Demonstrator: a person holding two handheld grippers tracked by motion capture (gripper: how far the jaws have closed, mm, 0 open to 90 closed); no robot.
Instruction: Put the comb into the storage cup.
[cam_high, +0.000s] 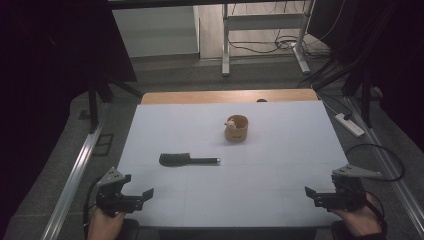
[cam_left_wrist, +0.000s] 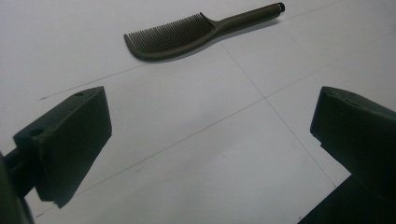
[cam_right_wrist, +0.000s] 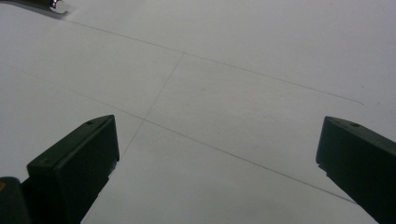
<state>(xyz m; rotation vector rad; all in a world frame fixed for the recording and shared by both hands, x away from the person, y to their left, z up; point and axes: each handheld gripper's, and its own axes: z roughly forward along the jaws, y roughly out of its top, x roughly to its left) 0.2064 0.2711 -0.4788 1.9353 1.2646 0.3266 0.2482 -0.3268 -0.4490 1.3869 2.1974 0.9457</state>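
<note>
A dark comb (cam_high: 187, 160) lies flat on the white table (cam_high: 280, 145), left of the middle, its handle pointing right. In the left gripper view the comb (cam_left_wrist: 196, 29) rests ahead of the jaws, teeth facing away. Behind it stands a small tan wooden cup (cam_high: 236, 128) with a pale thing inside. My left gripper (cam_high: 137, 192) rests at the near left corner, held by a hand, its jaws wide apart with nothing between them. My right gripper (cam_high: 311, 194) sits at the near right edge, also open and empty. The comb's handle tip (cam_right_wrist: 58, 5) shows in the right gripper view.
A wooden strip (cam_high: 230, 96) borders the table's far edge. Metal rails (cam_high: 75, 172) run along both sides on the floor. A white frame's legs (cam_high: 226, 37) and cables stand beyond the table. A power strip (cam_high: 350, 125) lies at the right.
</note>
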